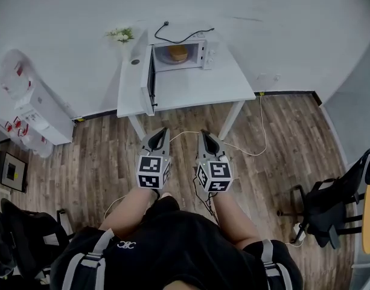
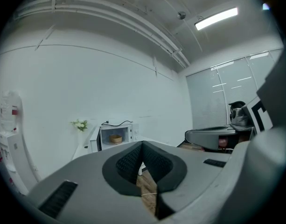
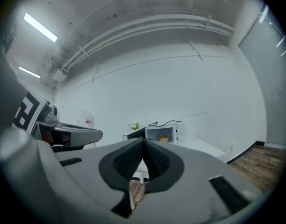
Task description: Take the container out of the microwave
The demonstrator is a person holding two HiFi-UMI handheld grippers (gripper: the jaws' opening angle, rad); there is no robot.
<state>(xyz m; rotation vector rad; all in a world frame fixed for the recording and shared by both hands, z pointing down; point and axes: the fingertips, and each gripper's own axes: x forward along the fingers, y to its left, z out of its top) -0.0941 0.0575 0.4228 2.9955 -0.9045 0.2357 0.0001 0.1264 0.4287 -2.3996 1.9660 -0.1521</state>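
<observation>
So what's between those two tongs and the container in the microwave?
In the head view: wooden floor with a white cable, then the white table's bare front up to the open microwave.

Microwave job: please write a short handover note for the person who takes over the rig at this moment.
Left tongs: shut, empty. Right tongs: shut, empty. Both are over the floor, short of the table.
Microwave stands on the table, door open; the container sits inside.
Done: door open. Left: approach, open tongs, grip container, take it out.
</observation>
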